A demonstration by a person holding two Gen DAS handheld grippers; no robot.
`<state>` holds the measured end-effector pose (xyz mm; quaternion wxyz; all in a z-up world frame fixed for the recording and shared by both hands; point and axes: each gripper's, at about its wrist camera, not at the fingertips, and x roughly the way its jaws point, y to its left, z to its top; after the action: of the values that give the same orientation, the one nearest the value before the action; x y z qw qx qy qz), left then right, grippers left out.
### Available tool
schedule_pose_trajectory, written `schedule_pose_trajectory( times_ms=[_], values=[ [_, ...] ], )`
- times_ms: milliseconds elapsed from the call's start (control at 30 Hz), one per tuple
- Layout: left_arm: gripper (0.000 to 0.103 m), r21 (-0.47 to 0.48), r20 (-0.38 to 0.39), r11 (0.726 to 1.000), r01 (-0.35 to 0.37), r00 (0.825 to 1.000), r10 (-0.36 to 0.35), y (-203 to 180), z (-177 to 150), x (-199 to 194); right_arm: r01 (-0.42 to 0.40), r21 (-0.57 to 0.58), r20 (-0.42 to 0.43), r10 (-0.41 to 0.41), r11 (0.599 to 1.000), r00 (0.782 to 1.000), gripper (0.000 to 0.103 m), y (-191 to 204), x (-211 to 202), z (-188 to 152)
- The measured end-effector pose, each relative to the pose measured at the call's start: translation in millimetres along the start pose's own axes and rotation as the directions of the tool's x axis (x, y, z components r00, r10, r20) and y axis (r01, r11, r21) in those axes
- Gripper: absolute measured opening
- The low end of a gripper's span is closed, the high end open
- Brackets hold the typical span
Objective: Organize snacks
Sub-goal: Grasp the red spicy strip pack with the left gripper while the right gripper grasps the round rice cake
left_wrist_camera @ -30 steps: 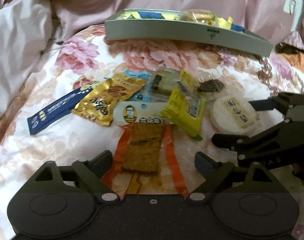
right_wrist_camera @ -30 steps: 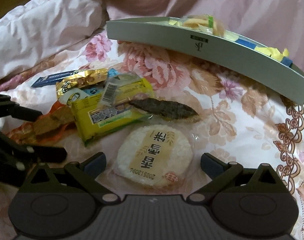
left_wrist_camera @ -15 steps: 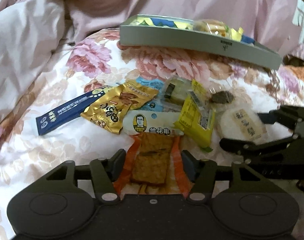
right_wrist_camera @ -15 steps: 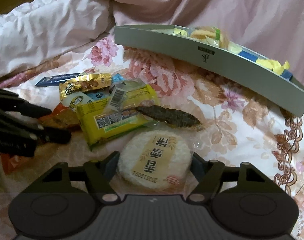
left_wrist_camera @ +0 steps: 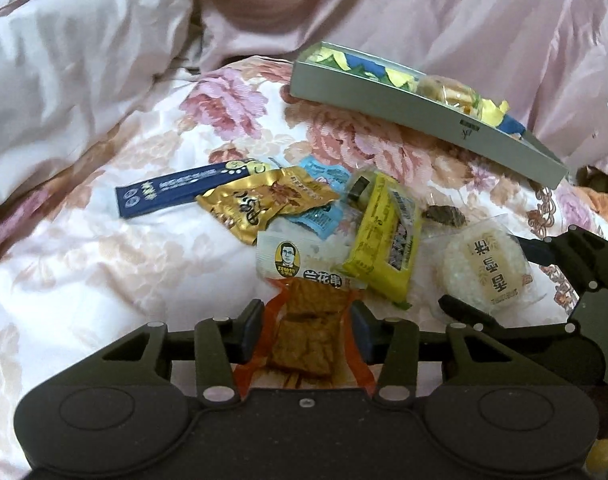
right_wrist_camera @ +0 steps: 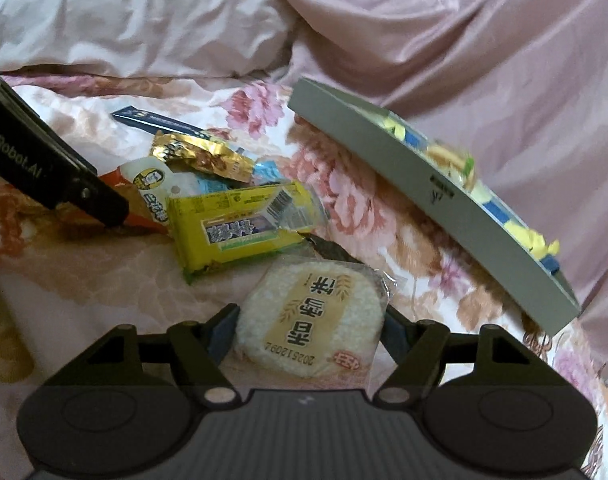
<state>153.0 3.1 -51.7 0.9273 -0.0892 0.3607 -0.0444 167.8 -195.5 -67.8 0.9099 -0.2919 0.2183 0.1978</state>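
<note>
Snacks lie in a loose heap on the floral bedspread (left_wrist_camera: 103, 264), short of the long grey box (left_wrist_camera: 404, 108) that already holds a few wrapped pieces. Left claw (left_wrist_camera: 306, 328) is clamped on the orange tofu packet (left_wrist_camera: 304, 340) at the heap's near edge; right claw (right_wrist_camera: 310, 330) pinches the round rice cracker (right_wrist_camera: 316, 316) by its sides. Overlapping beyond them are a yellow packet (right_wrist_camera: 239, 228), a gold pouch (left_wrist_camera: 259, 204) and a blue stick (left_wrist_camera: 175, 192). Bare bedspread lies to the left; rumpled pink quilt (right_wrist_camera: 464, 40) rises behind the box.
</note>
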Motion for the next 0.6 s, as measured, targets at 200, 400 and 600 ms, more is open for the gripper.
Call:
schedule_pose_trajectory(
  times_ms=[200,400,600],
  values=[
    [0.048,-0.038,0.023,0.999,0.001,1.000,-0.001,1,-6,-14,-0.018,-0.020,0.048,0.019,1.000,0.999,0.076,1,-12,1],
    [0.048,-0.041,0.036,0.999,-0.025,0.999,0.027,-3,-9,-24,-0.010,-0.055,0.088,0.015,0.998,0.996,0.076,7,-19,2],
    [0.048,-0.011,0.091,0.996,-0.087,0.992,0.087,-14,-6,-37,0.005,-0.062,0.125,0.003,0.998,0.992,0.077,8,-27,2]
  ],
)
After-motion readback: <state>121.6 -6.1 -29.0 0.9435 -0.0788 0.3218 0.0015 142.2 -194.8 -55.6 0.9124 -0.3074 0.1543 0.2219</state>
